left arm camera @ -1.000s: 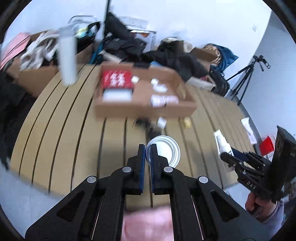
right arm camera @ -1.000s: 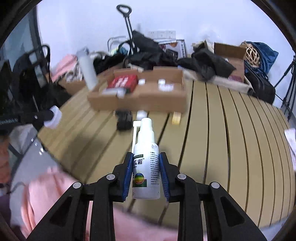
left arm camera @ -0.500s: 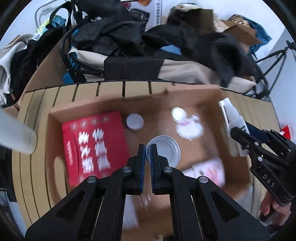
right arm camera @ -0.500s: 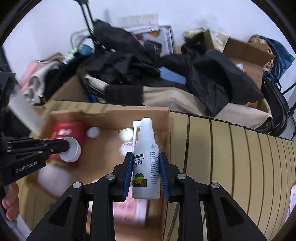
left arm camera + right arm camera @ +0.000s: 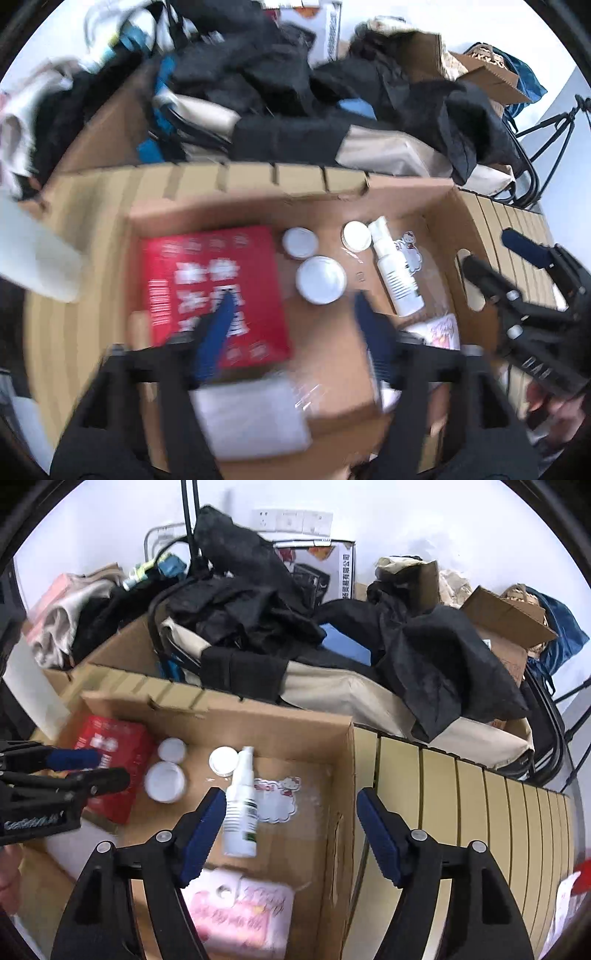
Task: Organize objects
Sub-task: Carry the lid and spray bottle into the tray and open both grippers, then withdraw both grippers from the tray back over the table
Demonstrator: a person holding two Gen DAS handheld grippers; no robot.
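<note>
An open cardboard box point(image 5: 258, 206) point(image 5: 341, 805) lies below both grippers. A white round jar point(image 5: 320, 279) point(image 5: 164, 781) rests on its floor beside two smaller white lids. My left gripper point(image 5: 291, 325) point(image 5: 107, 767) hangs above the jar with its jaws opening and nothing between the pads. A white spray bottle point(image 5: 242, 805) point(image 5: 395, 273) lies flat in the box, clear of any pad. Above it my right gripper point(image 5: 291, 812) point(image 5: 491, 251) has its jaws opening and holds nothing.
The box also holds a red carton point(image 5: 214, 288), a pink packet point(image 5: 240, 912) and a cartoon sticker point(image 5: 277, 797). A slatted wooden table point(image 5: 461, 812) runs to the right. Dark clothes and bags point(image 5: 258, 609) pile up behind. A tall white bottle point(image 5: 33, 258) stands left.
Both grippers travelled from over the table to above the box, then opened. The jar left the left gripper and the spray bottle left the right; both now lie in the box.
</note>
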